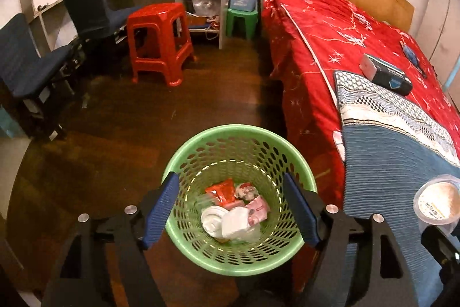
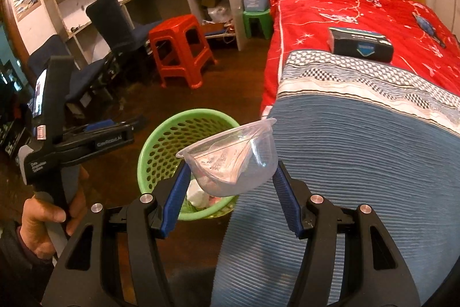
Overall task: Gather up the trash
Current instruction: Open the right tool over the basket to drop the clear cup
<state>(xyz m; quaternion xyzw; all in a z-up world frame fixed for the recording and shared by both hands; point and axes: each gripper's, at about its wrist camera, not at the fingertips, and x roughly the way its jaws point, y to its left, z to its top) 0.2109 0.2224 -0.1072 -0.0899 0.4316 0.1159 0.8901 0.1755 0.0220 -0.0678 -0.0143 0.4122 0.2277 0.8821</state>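
Gripping the clear, light, crushable plastic bowl by its sides, right tool nears green perforated basket at lower centre; left tool open, empty.

Counted: one green basket at six o'clock, two stools, red and green, toward twelve, two dark chairs at ten, one bed at two, one black box at three.
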